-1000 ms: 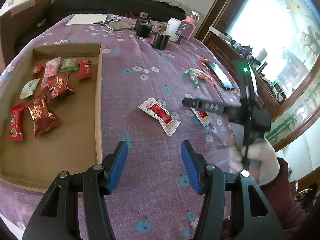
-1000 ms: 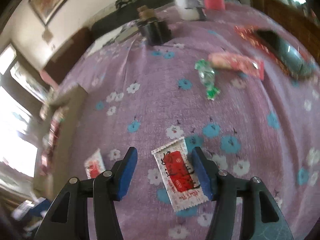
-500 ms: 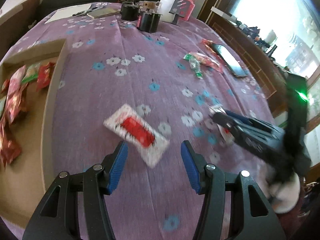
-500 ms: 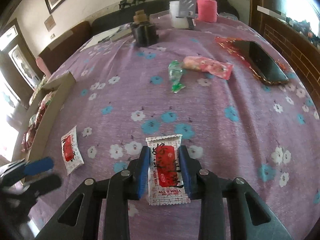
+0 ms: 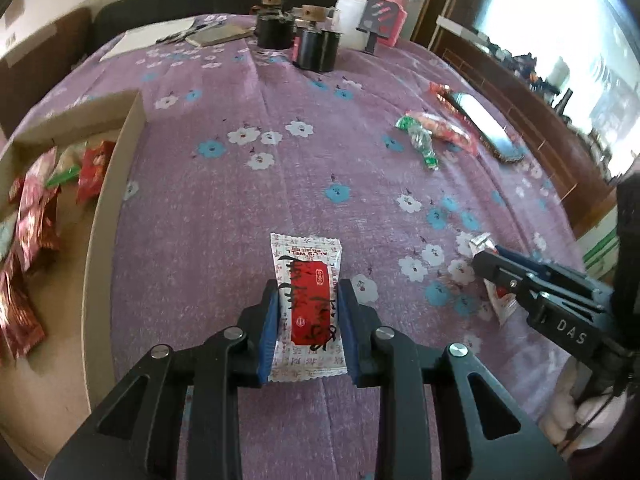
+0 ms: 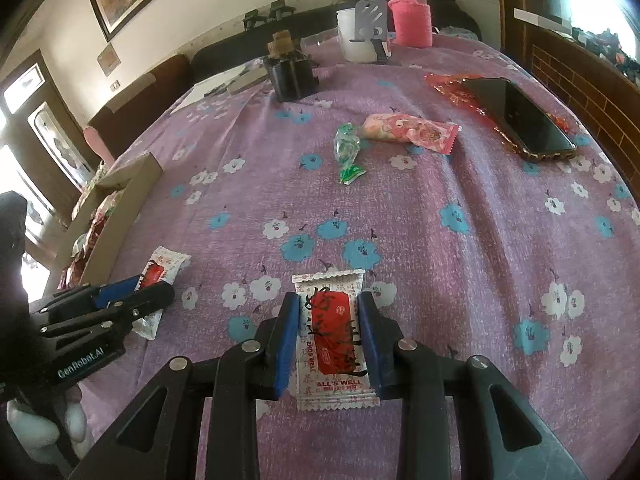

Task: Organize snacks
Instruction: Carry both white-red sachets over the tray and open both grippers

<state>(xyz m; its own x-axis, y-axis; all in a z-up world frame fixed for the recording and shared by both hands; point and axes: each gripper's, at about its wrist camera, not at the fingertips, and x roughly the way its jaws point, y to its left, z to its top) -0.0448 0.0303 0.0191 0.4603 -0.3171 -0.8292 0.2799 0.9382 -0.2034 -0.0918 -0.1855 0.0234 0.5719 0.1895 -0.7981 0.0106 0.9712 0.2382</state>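
Left wrist view:
Left claw (image 5: 307,320): closing, pads pinching a white-and-red snack packet (image 5: 307,300), near centre on the tabletop (image 5: 240,200).
Other claw's body: "DAS".

Right wrist view:
Right claw (image 6: 329,340): clamped on second packet (image 6: 334,340), "ALL'S WELL".
Left tool: "GenRobot.AI".

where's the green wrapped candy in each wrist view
Left wrist: the green wrapped candy lies upper right on the purple tablecloth, just left of the pink snack pack.
Right wrist: the candy is above centre, left of the same pink pack.
Shared landmark: the black phone, right of both.
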